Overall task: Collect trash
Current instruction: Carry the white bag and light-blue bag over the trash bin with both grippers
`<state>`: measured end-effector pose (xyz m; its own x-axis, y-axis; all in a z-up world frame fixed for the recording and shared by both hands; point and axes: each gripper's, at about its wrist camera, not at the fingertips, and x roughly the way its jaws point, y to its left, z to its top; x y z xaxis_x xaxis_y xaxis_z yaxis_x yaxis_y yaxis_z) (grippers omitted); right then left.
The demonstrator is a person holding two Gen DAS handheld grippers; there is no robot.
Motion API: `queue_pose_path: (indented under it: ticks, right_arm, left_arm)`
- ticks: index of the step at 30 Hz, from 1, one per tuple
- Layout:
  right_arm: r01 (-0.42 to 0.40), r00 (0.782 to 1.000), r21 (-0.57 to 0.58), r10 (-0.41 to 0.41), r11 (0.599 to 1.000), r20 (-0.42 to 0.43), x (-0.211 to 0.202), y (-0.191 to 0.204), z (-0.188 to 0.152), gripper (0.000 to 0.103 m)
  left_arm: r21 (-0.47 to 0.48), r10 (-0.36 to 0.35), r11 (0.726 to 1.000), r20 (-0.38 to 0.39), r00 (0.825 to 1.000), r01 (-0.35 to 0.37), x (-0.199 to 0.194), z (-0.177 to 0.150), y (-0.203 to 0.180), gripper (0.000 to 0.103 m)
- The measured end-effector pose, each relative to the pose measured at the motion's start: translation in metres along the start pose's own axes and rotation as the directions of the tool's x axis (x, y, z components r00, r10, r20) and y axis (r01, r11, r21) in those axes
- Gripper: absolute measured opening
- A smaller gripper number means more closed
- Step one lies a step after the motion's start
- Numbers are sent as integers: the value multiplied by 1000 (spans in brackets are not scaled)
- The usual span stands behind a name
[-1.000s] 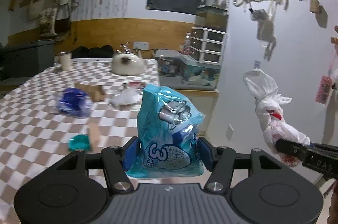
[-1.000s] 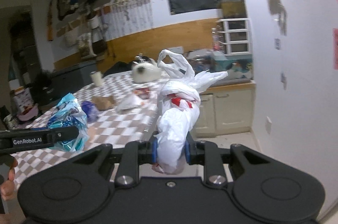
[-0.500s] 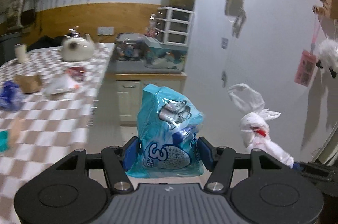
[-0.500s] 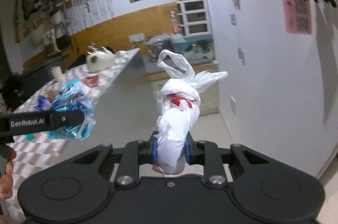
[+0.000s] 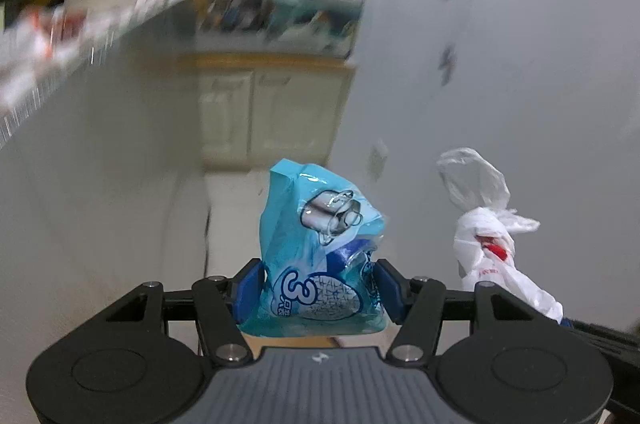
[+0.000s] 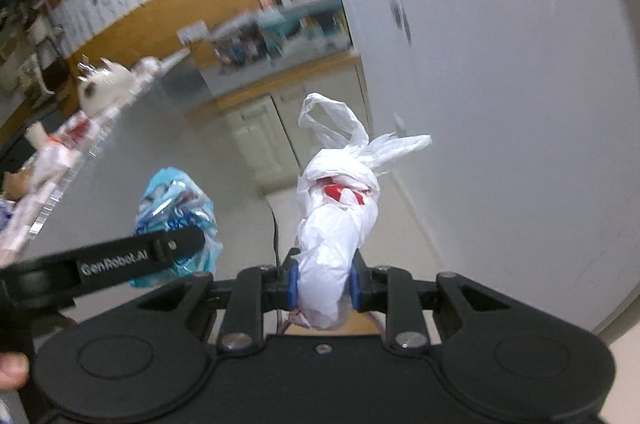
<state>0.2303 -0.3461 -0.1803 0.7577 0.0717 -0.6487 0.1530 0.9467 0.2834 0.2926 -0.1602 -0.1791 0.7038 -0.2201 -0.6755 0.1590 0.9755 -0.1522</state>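
Note:
My left gripper (image 5: 318, 294) is shut on a light blue snack bag (image 5: 320, 248) printed with a big "3". I hold it upright in the air over the floor. My right gripper (image 6: 325, 284) is shut on a knotted white plastic bag (image 6: 336, 212) with red print. The white bag also shows at the right of the left wrist view (image 5: 486, 240). The blue bag and the left gripper's finger (image 6: 136, 258) show at the left of the right wrist view (image 6: 176, 212). Both bags hang side by side, apart.
The checkered table (image 5: 36, 63) with leftover wrappers and a white teapot (image 6: 106, 87) lies to the left. A cream cabinet (image 5: 272, 111) with a cluttered top stands ahead. A white wall (image 6: 500, 103) runs along the right. A black cable (image 6: 275, 236) lies on the pale floor.
Both grippers have swung right and tilted down, away from the table toward the floor by the cabinet and wall. Each still holds its bag.

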Motion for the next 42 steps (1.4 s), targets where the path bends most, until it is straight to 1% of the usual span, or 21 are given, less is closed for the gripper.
queue_pose_path:
  ticks: [4,7,9,12,15,21,28,32,36,40,42]
  right_arm:
    - [5,994,48,0,999,-112,60,-5,-28,25]
    - [15,981,63,-2,998,-194,99,-8,-55,25]
    - [25,971,82,-5,996,-238,123,-11,-70,25]
    - [42,958,101,-11,994,-288,154,-14,-88,25]
    - [50,944,117,-9,992,-330,180,-12,-100,25]
    - [71,916,133,-11,989,-402,227,-16,-119,25]
    - [73,893,143,-1,987,-449,272,-25,-126,25]
    - [58,875,117,7,991,-484,289,-24,-129,25]
    - [42,864,68,-2,997,-503,290,-20,-125,25]
    - [34,853,52,-2,998,-522,293,-23,-124,25]
    - [29,841,45,0,999,-542,293,-24,-127,25]
  left_arm:
    - [-57,23,998,-109,994,-29,53,-27,29,61]
    - [-74,56,995,-168,984,-69,87,-45,52,61]
    - [-104,53,992,-211,976,-76,109,-56,68,61]
    - [-119,53,989,-261,964,-86,137,-72,84,61]
    - [-115,54,989,-300,952,-92,163,-84,94,61]
    - [-99,53,991,-352,934,-94,205,-104,105,61]
    - [-78,50,993,-392,918,-87,239,-118,107,61]
    - [-64,54,994,-413,909,-89,252,-123,108,61]
    - [-69,55,993,-449,892,-96,267,-128,115,61]
    - [-66,58,993,-476,878,-101,279,-134,120,61]
    - [-68,55,993,-486,872,-101,285,-136,122,61]
